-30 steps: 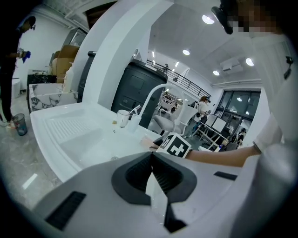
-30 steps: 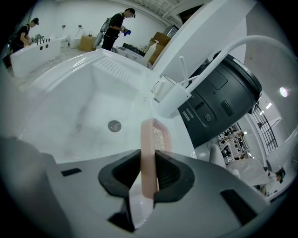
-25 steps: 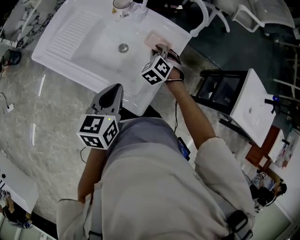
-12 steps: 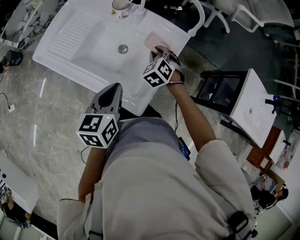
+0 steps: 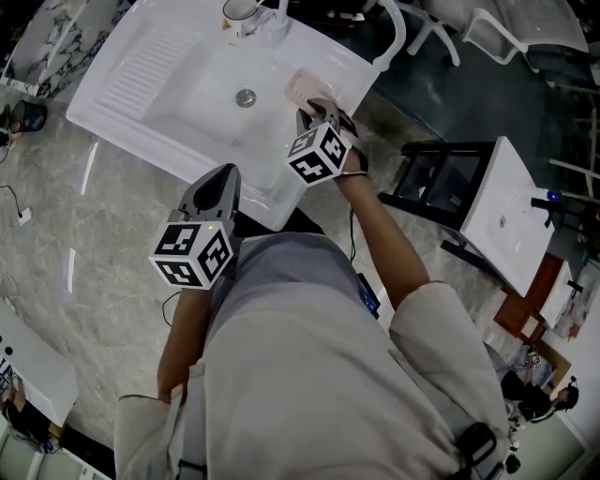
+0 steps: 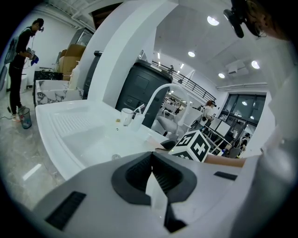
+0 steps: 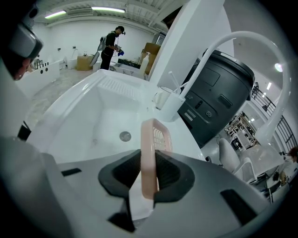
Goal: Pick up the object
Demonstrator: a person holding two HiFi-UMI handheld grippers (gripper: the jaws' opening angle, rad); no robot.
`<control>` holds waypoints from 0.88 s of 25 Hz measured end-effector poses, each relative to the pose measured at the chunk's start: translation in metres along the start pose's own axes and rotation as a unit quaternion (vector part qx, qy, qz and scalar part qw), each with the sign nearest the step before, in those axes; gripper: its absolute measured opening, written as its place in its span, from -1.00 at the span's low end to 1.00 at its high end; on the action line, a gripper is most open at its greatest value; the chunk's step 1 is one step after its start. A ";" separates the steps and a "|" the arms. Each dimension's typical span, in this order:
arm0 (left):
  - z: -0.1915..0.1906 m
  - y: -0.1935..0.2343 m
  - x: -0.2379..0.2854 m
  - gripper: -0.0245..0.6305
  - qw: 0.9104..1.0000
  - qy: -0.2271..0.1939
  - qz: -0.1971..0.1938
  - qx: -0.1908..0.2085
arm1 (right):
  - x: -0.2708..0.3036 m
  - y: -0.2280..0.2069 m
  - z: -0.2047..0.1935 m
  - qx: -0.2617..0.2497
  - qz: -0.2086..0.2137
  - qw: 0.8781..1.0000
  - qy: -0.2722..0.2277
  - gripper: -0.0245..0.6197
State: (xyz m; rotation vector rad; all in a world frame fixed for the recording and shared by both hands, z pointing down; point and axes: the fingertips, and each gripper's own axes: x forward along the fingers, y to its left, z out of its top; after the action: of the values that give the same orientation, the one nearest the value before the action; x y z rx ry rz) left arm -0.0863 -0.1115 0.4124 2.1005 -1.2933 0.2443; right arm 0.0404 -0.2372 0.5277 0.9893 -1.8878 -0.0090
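Observation:
A pink slotted soap dish (image 7: 152,148) stands on edge between the jaws of my right gripper (image 7: 149,173), which is shut on its rim. In the head view the soap dish (image 5: 301,87) sticks out past the right gripper (image 5: 315,112) over the right ledge of the white sink (image 5: 141,89). My left gripper (image 5: 225,178) hovers at the sink's near edge. In the left gripper view its jaws (image 6: 152,160) meet with nothing between them, and the right gripper's marker cube (image 6: 195,146) shows beyond.
The sink has a drain (image 5: 246,96), a ribbed draining board at left, a white curved faucet (image 5: 398,33) and a cup (image 5: 242,9) with a toothbrush at the back. A second basin (image 5: 506,216) on a dark stand is at right. A person (image 7: 111,39) stands far off.
The right gripper with the pink soap dish has shifted slightly toward the person and left. The left gripper has drifted a little left, jaws still closed.

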 end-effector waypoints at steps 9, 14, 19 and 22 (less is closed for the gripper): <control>-0.001 -0.001 -0.001 -0.92 1.000 -0.003 -0.001 -0.010 | -0.015 0.011 0.007 0.021 0.020 0.999 -0.020 -0.65; -0.002 -0.001 0.000 -0.92 1.000 -0.004 -0.001 -0.013 | -0.023 0.014 0.011 0.035 0.029 0.998 -0.032 -0.65; -0.005 -0.001 0.002 -0.92 1.000 -0.001 0.001 -0.012 | -0.031 0.015 0.013 0.034 0.031 0.998 -0.038 -0.65; -0.005 0.000 0.000 -0.92 1.000 -0.002 0.004 -0.014 | -0.037 0.016 0.014 0.043 0.037 0.997 -0.045 -0.65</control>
State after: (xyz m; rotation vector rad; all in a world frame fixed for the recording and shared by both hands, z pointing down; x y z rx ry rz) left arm -0.0851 -0.1086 0.4165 2.0748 -1.3003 0.2245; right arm 0.0277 -0.2083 0.4987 0.9914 -2.0200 0.0736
